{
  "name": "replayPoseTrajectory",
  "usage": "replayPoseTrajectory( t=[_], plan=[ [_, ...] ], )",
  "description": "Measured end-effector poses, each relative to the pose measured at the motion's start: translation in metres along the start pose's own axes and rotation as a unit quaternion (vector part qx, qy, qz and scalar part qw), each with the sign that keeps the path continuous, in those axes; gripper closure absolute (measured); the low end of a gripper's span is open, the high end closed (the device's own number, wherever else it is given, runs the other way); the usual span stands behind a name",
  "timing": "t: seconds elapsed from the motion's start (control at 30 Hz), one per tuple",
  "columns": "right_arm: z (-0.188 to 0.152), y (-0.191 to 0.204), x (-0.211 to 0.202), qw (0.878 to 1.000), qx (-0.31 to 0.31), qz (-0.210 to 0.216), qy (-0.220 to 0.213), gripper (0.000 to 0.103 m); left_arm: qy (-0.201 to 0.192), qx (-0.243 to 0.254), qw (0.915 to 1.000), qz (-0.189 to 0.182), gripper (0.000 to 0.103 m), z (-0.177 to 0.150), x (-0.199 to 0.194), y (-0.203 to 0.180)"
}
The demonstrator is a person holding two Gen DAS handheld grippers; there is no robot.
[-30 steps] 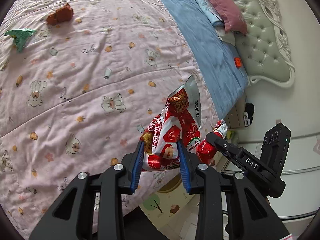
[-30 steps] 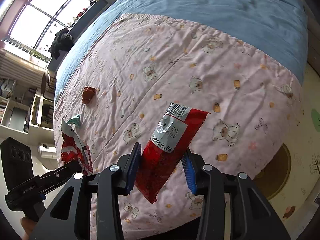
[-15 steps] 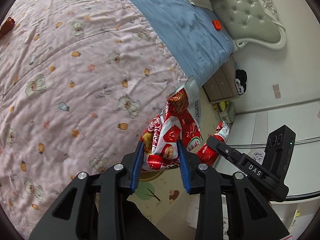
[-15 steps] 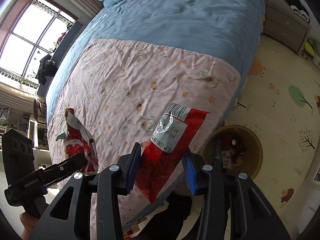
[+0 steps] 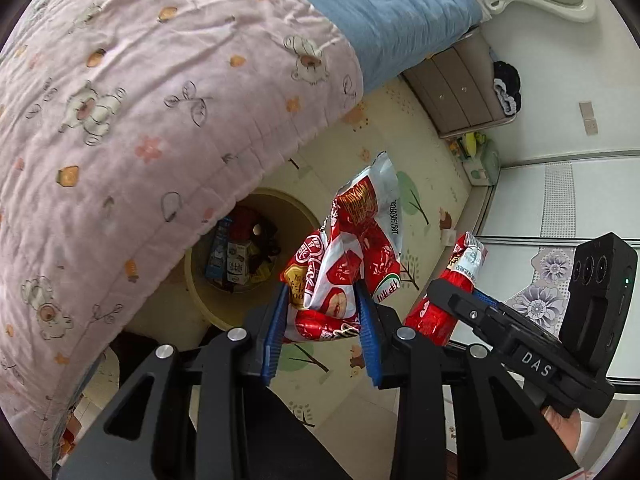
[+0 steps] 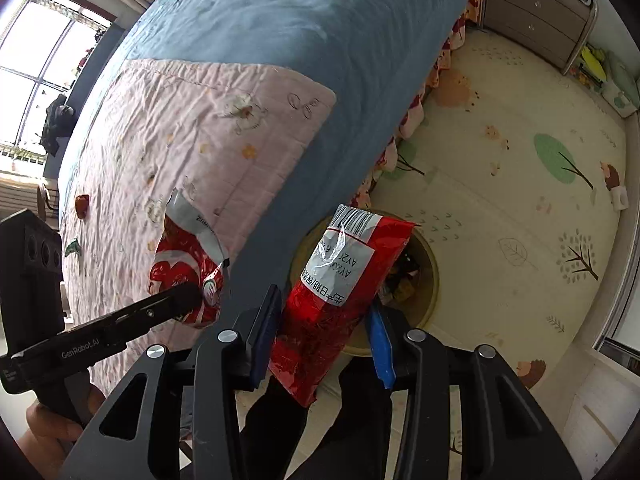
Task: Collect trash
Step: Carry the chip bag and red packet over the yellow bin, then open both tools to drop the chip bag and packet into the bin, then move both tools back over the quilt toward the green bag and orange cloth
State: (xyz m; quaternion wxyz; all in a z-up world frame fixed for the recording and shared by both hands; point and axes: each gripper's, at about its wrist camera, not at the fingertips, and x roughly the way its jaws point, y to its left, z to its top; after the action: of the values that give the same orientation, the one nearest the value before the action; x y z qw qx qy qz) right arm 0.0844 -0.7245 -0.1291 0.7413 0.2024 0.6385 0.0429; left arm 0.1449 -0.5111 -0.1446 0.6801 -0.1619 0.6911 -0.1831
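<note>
My left gripper [image 5: 322, 312] is shut on a crumpled red and white snack wrapper [image 5: 352, 252], which also shows at the left of the right wrist view [image 6: 188, 264]. My right gripper [image 6: 324, 320] is shut on a flat red packet with a barcode label [image 6: 344, 280]; in the left wrist view that red packet [image 5: 452, 292] sticks out at the right. Both hang over the floor beside the bed. A round beige trash bin [image 5: 200, 288] with several cartons inside stands below the quilt's edge, left of the left gripper. In the right wrist view the bin [image 6: 430, 280] lies just behind the red packet.
The pink bear-print quilt [image 5: 140, 100] overhangs the bin on the left. A brown scrap [image 6: 82, 204] and a green scrap [image 6: 74, 247] lie far back on the quilt [image 6: 192, 128]. A bedside drawer unit [image 5: 460, 88] and sliding doors [image 5: 560, 200] stand to the right, across the play mat [image 6: 500, 184].
Both grippers have swung off the bed to over the floor and lower, each keeping its wrapper. The trash bin has come into full view beneath them.
</note>
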Motion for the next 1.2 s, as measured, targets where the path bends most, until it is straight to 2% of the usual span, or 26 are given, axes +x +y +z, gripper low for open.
replayPoseTrajectory(
  t=[0.2,0.43,0.47,0.5,0.53,0.57,0.6,0.93,1.2],
  plan=[
    [-0.011,-0.023,0.034,0.999,0.005,0.005,0.033,0.062,0.023,0.002,0.9994,0.025,0.069,-0.002,0.044,-0.002],
    [-0.009,-0.036,0.072,0.998,0.005,0.001,0.064,0.060,0.038,0.013,0.9977,0.055,0.068,0.000,0.079,0.007],
    [-0.008,-0.037,0.075,0.998,0.005,0.000,0.070,0.060,0.040,0.013,0.9976,0.055,0.065,0.001,0.083,0.008],
    [-0.006,-0.037,0.079,0.997,0.007,-0.002,0.076,0.052,0.045,0.010,0.9973,0.058,0.061,0.001,0.087,0.010],
    [-0.005,-0.038,0.082,0.997,0.009,-0.005,0.079,0.045,0.050,0.003,0.9969,0.060,0.047,0.002,0.091,0.011],
    [-0.005,-0.039,0.085,0.997,0.009,-0.009,0.080,0.045,0.051,-0.006,0.9970,0.058,0.034,0.001,0.093,0.014],
    [-0.005,-0.040,0.086,0.997,0.007,-0.012,0.082,0.044,0.045,-0.010,0.9976,0.052,0.031,0.001,0.093,0.016],
    [-0.010,-0.049,0.081,0.997,0.025,-0.012,0.078,0.044,0.057,0.018,0.9947,0.084,0.031,0.002,0.096,0.023],
    [-0.002,-0.040,0.062,0.998,0.029,-0.006,0.061,0.044,0.035,0.029,0.9962,0.074,0.031,0.007,0.068,0.015]
  ],
)
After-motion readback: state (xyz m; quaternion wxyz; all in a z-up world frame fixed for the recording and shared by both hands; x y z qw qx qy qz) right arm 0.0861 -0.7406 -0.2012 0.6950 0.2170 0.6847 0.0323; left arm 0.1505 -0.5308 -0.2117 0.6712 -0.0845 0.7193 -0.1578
